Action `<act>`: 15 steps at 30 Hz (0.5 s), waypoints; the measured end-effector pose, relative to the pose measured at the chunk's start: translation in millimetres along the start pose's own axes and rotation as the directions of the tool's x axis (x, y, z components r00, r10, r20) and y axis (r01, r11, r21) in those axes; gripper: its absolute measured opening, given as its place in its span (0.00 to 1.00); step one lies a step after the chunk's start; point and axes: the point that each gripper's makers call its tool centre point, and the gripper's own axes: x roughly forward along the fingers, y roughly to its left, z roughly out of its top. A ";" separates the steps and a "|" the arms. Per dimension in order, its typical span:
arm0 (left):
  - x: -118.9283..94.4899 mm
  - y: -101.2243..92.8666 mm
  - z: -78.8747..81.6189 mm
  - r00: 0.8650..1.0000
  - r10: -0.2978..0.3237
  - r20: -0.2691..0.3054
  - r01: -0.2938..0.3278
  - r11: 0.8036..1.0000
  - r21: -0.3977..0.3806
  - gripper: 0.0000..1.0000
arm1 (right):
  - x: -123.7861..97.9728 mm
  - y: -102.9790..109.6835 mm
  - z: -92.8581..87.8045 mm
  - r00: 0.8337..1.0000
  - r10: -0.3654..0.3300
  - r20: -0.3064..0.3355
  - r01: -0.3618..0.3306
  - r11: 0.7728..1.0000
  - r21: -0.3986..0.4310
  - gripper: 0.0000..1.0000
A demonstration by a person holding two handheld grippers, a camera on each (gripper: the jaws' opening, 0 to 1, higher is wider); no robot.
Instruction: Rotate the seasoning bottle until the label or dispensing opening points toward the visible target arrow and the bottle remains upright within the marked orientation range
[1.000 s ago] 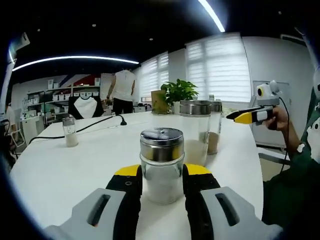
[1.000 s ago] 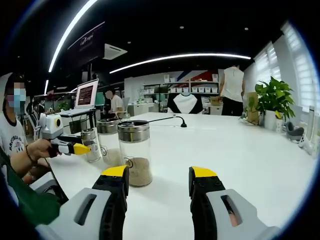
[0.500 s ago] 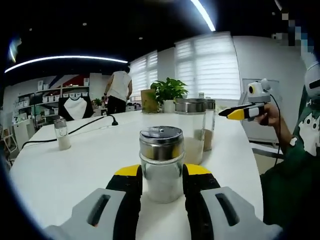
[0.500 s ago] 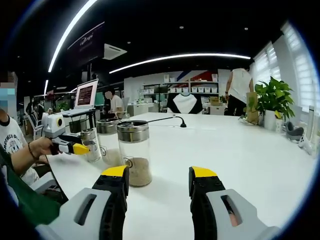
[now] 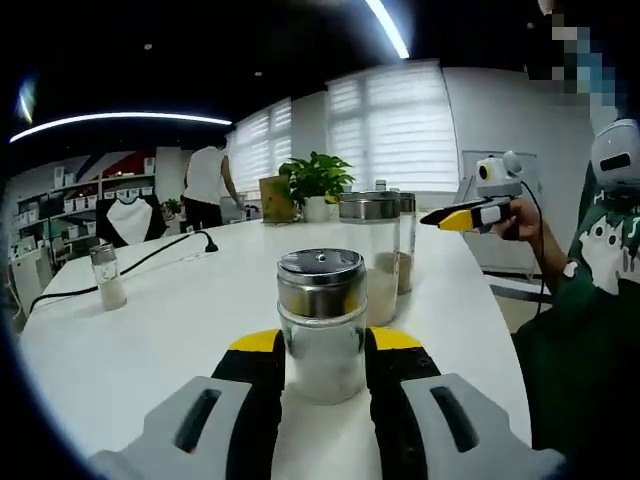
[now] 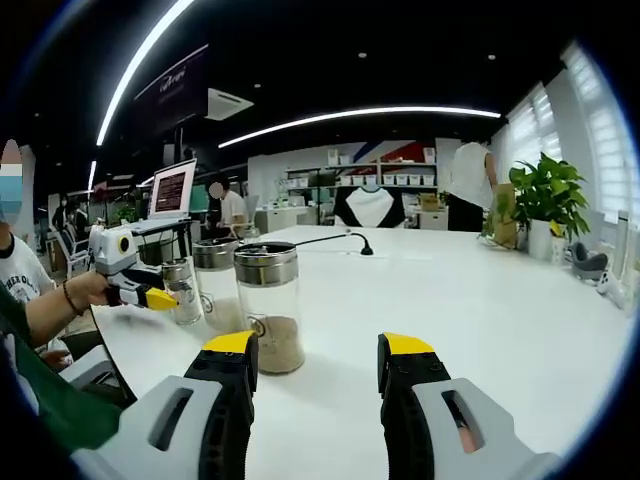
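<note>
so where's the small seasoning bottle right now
In the left gripper view the seasoning bottle stands upright on the white table, between the left tongs, in front of two taller jars.

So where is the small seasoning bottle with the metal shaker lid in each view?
Left gripper view: the seasoning bottle stands at lower centre, between the left tongs.
Right gripper view: the bottle is at far left, at the left tongs' yellow tip, left of two taller jars.
Shared landmark: the potted plant.
</note>
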 end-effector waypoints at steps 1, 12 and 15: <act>0.0 -0.2 -0.1 1.000 -0.005 -0.002 0.005 1.000 0.002 0.33 | -0.3 0.2 0.0 1.000 0.000 0.000 0.000 1.000 -0.001 0.48; 0.0 -1.7 -1.4 0.993 -0.116 -0.018 0.117 0.993 0.024 0.33 | 0.4 -0.1 -0.8 1.000 0.002 -0.004 -0.002 1.000 0.000 0.48; 0.1 -1.8 -1.5 0.989 -0.143 -0.020 0.144 0.989 0.031 0.33 | 0.4 -0.2 -0.7 1.000 0.002 -0.004 -0.002 1.000 0.001 0.48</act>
